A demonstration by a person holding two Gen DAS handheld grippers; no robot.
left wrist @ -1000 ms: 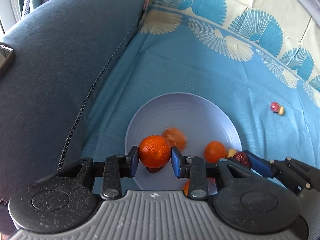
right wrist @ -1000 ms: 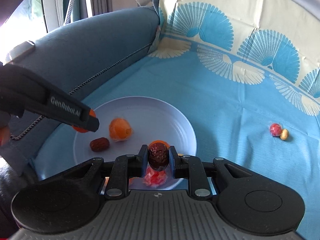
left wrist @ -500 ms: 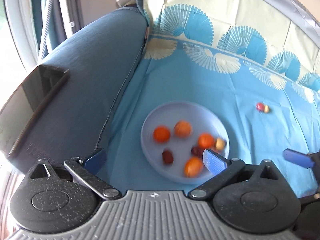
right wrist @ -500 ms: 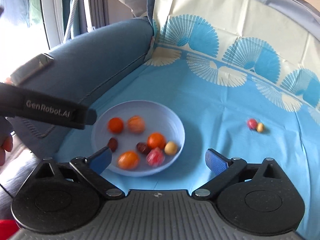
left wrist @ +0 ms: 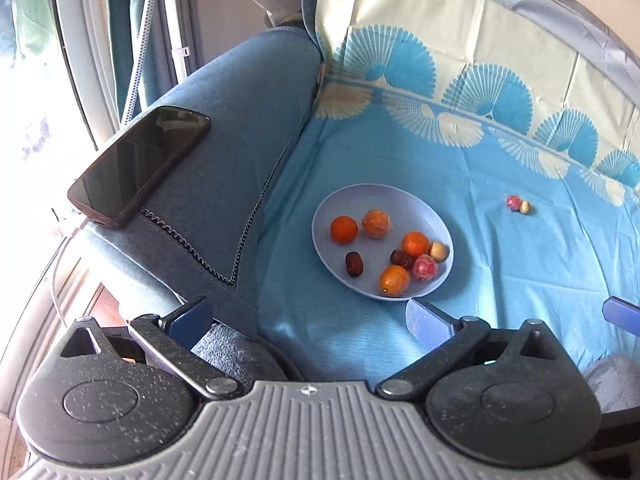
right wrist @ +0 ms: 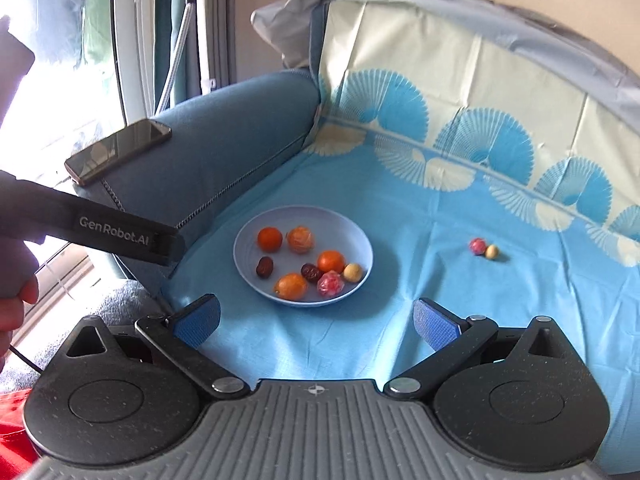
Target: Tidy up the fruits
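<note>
Both grippers wide open and empty above a plate of fruit on a sofa seat

The left gripper point(left wrist: 308, 316) and right gripper point(right wrist: 316, 318) grip nothing; their jaws have just been opening. The lilac plate point(right wrist: 248, 236) holds oranges, dates and small fruits, while two small fruits point(right wrist: 484, 249) lie apart on the blue patterned cloth point(right wrist: 400, 340). A phone point(left wrist: 138, 164) rests on the armrest point(left wrist: 240, 128) (window beyond).

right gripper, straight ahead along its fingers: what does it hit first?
Likely the blue cloth just short of the plate. The right gripper is open and empty, angled down, aimed a little right of the plate's middle. Depth is unclear, so the plate's near rim is possible.
</note>
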